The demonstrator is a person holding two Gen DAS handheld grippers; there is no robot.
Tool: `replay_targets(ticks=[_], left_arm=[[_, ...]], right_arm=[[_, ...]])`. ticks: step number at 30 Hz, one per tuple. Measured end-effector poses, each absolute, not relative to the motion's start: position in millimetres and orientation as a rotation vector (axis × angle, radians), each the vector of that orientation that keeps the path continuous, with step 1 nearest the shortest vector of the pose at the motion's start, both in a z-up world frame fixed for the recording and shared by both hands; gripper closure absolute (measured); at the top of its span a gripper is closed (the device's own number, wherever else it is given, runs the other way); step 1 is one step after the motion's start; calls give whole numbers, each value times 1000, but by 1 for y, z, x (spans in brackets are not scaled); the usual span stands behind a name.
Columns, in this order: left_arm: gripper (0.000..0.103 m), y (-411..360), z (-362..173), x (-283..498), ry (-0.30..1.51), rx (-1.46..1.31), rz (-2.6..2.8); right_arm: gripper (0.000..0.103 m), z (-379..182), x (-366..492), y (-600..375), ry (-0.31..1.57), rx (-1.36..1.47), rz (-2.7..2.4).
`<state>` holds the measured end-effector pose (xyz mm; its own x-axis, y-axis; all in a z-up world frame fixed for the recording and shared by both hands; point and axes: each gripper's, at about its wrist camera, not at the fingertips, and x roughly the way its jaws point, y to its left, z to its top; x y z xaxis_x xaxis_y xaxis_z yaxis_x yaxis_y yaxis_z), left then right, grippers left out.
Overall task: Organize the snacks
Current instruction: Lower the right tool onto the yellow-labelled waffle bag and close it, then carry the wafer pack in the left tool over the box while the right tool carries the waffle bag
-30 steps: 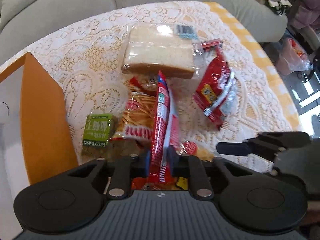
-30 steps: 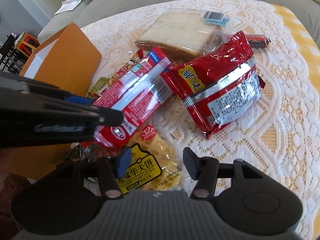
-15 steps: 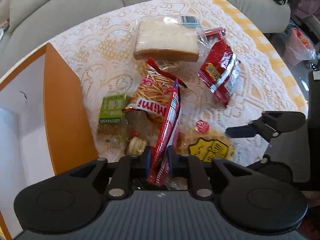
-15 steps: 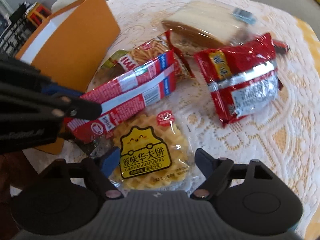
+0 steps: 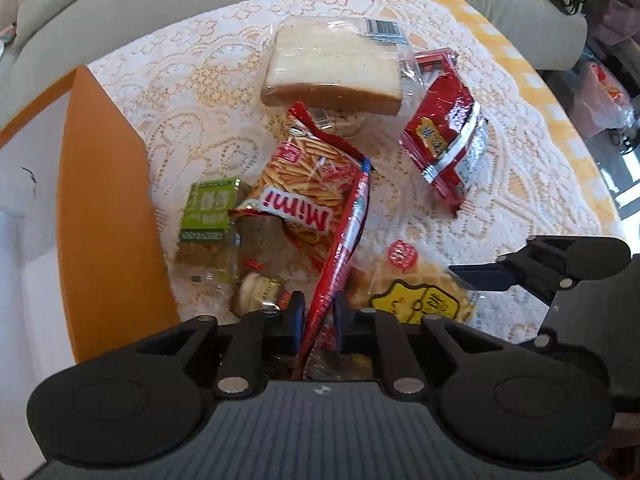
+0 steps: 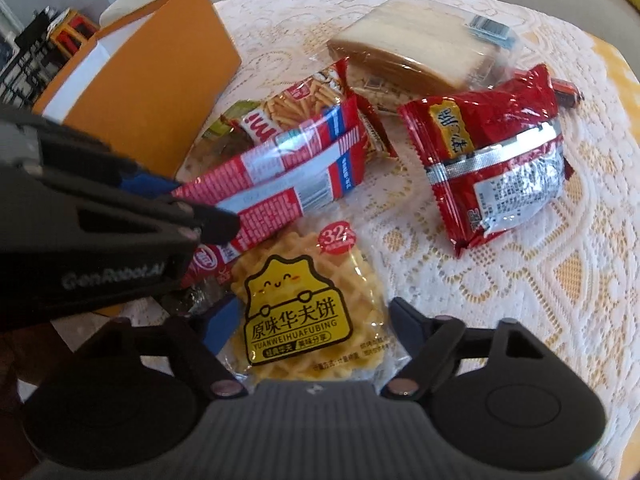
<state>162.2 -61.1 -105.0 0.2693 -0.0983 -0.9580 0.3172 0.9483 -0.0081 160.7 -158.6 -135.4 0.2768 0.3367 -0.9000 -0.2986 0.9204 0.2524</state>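
My left gripper [image 5: 318,308] is closing its jaws on a long red, white and blue packet [image 5: 348,232], which slants up from the snack pile; its pads press on the packet's end. From the right wrist view that gripper [image 6: 216,224] holds the packet [image 6: 288,176] at the left. A yellow waffle pack [image 6: 308,320] lies flat on the lace cloth between the fingers of my right gripper [image 6: 314,316]. Those jaws are wide and closing, with the pads at the pack's edges. The orange box [image 5: 104,220] stands open at the left.
A bagged bread loaf [image 5: 332,68] lies at the back, a Mimi stick-snack bag [image 5: 308,184] in the middle, a red foil bag [image 5: 444,148] to the right, and a green raisin packet [image 5: 208,208] by the box. A grey sofa [image 5: 120,8] lies beyond; the table edge [image 5: 580,152] runs along the right.
My right gripper has moved over the waffle pack and its jaws have spread to straddle it. The left gripper has kept its hold on the red packet.
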Motion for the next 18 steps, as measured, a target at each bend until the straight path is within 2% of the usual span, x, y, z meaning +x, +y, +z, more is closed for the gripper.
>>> replay_targets(ticks=[1,6,12,18], left_arm=[[89,-60,-105,162,1273,191,-285],[89,-57,-106,159,1276,171,-274],[90,-52,-100,155,1276,137,-276],[92,-41,-89,150,1275,70,-277]], right_arm=[[35,-136,162,-158,1216,52,423],[63,-123,158,-171,1184,109,407],[77,-112,148,-172,1140,90,422],[82,-92,131,-170,1066,-7,426]])
